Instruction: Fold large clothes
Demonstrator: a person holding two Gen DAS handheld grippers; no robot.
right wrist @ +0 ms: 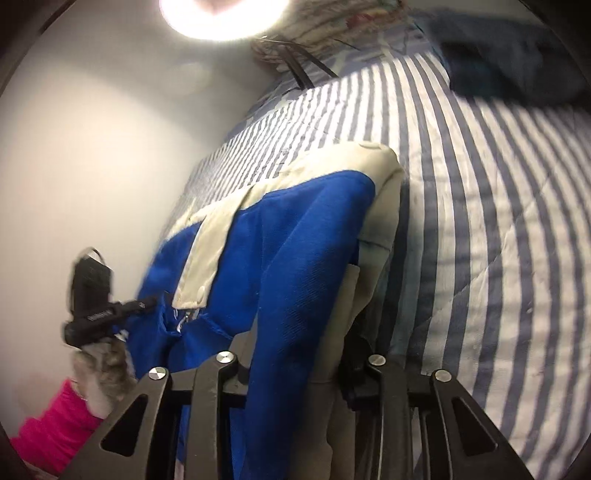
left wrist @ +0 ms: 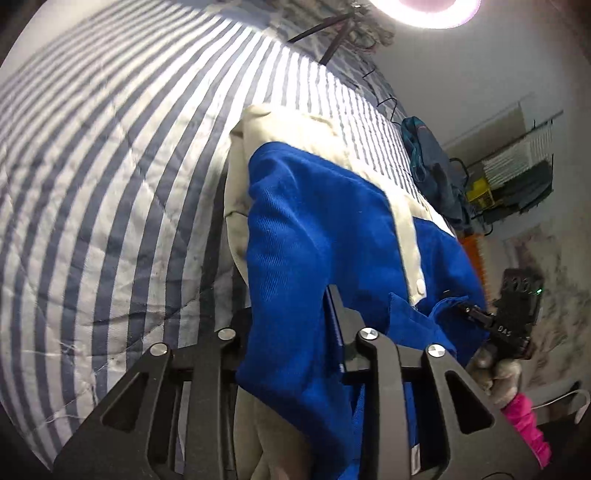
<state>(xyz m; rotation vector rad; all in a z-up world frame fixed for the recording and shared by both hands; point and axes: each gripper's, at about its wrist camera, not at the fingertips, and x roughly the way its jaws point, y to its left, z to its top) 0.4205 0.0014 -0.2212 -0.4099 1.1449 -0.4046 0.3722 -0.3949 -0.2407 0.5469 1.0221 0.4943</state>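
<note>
1. Jaws of the left gripper (left wrist: pixel 295 314) are clamped on the blue-and-cream garment (left wrist: pixel 317 221).
2. Jaws of the right gripper (right wrist: pixel 303 332) likewise pinch the garment's near edge.
3. The garment is raised between both grippers, its far end resting on the striped quilt (left wrist: pixel 110 184) of the bed.

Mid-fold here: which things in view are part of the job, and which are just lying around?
In the job:
blue and cream garment
left tongs, clamped on it
right tongs, clamped on it
striped quilt under it

Lying about:
dark teal clothing
wire rack
ring lamp
</note>
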